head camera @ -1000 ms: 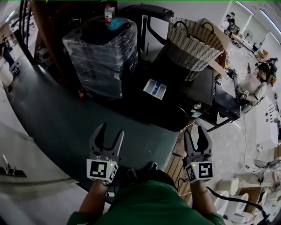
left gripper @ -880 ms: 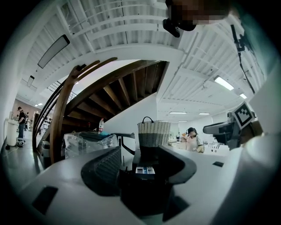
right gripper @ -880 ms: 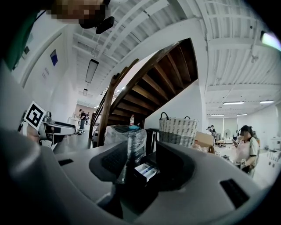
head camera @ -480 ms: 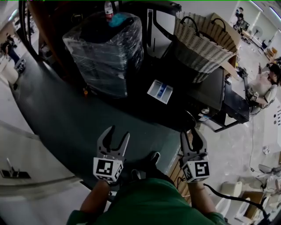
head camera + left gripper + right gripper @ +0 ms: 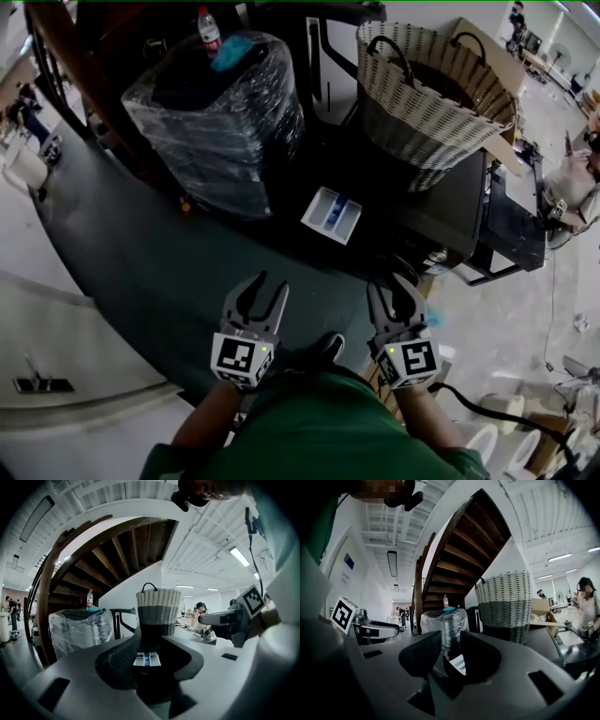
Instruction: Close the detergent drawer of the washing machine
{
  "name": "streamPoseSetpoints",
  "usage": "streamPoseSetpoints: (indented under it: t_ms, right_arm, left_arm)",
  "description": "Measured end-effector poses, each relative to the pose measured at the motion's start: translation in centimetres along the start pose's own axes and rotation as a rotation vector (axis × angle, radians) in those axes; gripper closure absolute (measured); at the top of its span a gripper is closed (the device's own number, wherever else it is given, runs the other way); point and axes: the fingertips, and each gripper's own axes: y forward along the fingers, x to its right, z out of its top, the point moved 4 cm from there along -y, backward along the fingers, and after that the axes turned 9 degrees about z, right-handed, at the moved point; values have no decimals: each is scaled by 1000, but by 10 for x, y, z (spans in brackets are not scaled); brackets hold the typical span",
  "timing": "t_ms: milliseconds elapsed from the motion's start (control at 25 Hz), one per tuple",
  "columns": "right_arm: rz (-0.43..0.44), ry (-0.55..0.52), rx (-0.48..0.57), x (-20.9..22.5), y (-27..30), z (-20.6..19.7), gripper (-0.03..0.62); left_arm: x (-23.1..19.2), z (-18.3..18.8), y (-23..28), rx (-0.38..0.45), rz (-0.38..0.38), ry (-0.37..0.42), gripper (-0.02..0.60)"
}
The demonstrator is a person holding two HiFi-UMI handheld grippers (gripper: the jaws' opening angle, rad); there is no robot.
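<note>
Both pairs of jaws stand partly apart on nothing, having just been closing. The left gripper [image 5: 265, 281] and right gripper [image 5: 394, 283] hang side by side, well short of the detergent drawer [image 5: 331, 214] (white, blue inside), which juts open from the washing machine [image 5: 441, 202].

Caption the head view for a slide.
Left gripper and right gripper, empty jaws just closing, face the open detergent drawer.
</note>
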Motion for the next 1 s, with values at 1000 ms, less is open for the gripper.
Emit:
streamPoseSetpoints:
  t_ms: [1000]
  right_arm:
    - [-108,63,-56,115,68,-6,468]
  left_arm:
    - [-33,-80,155,-229,15,31,370]
